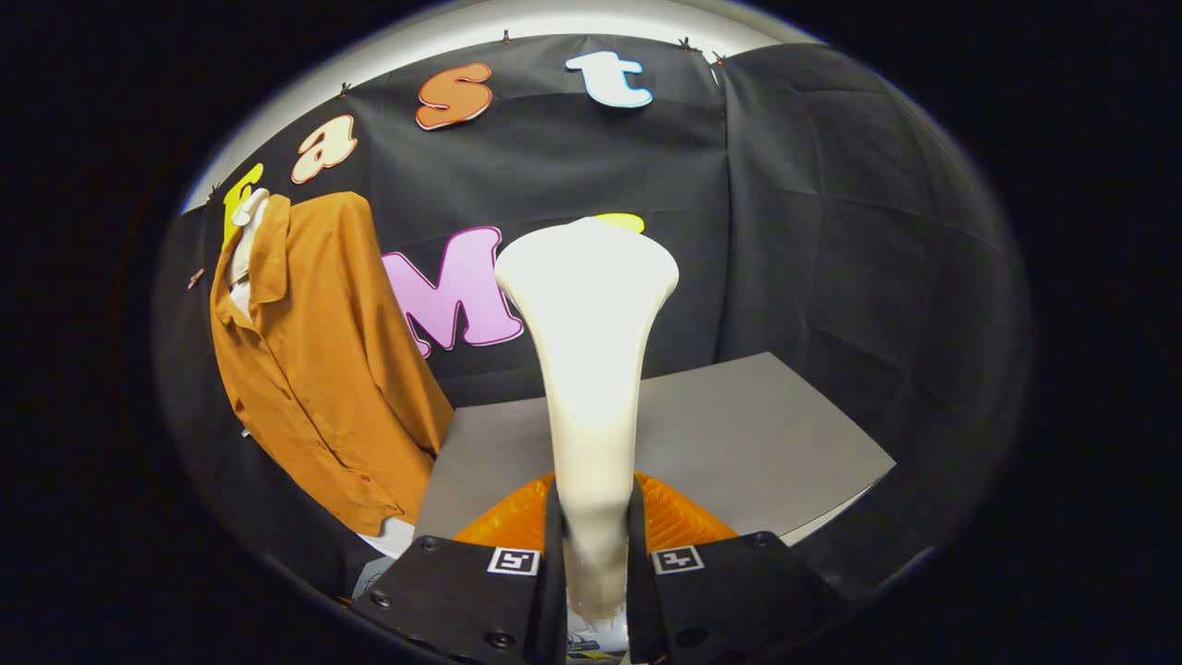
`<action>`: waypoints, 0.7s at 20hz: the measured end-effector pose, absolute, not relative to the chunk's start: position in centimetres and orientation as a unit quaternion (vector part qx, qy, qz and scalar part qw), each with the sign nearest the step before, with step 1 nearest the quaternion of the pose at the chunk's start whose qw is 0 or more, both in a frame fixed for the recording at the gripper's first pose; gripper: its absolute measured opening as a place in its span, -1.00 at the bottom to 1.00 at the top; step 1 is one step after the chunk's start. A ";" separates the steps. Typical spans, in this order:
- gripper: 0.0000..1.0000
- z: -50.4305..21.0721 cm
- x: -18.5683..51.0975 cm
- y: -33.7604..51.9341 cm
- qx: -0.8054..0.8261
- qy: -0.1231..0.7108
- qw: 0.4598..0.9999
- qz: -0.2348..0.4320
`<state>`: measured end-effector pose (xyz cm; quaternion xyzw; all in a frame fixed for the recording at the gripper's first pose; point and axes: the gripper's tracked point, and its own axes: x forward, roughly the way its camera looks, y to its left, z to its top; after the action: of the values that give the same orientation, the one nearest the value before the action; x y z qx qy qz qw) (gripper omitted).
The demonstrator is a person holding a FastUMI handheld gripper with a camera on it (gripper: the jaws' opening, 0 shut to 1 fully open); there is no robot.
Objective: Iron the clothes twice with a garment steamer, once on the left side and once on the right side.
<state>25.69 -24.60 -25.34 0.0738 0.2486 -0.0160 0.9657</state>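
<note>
Gripper (591, 554) jaws pinch the handle of the white garment steamer (587, 369), one finger on each side. Steamer stands upright between them, its flared head at the top. Orange shirt (323, 369) hangs on a white form against the booth wall, off to the left beyond the grey worktop (757, 434).

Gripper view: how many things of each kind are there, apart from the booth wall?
Garment steamer, clamped between the fingers of the gripper: 1
Orange shirt, hanging: 1
Mannequin wearing it: 1
Grey table: 1
Total: 4
</note>
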 end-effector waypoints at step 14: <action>-0.42 -20.4 24.7 -4.6 0.049 0.191 0.978 0.063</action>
<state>24.70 -4.58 -20.37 0.0493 0.1913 0.0635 0.9782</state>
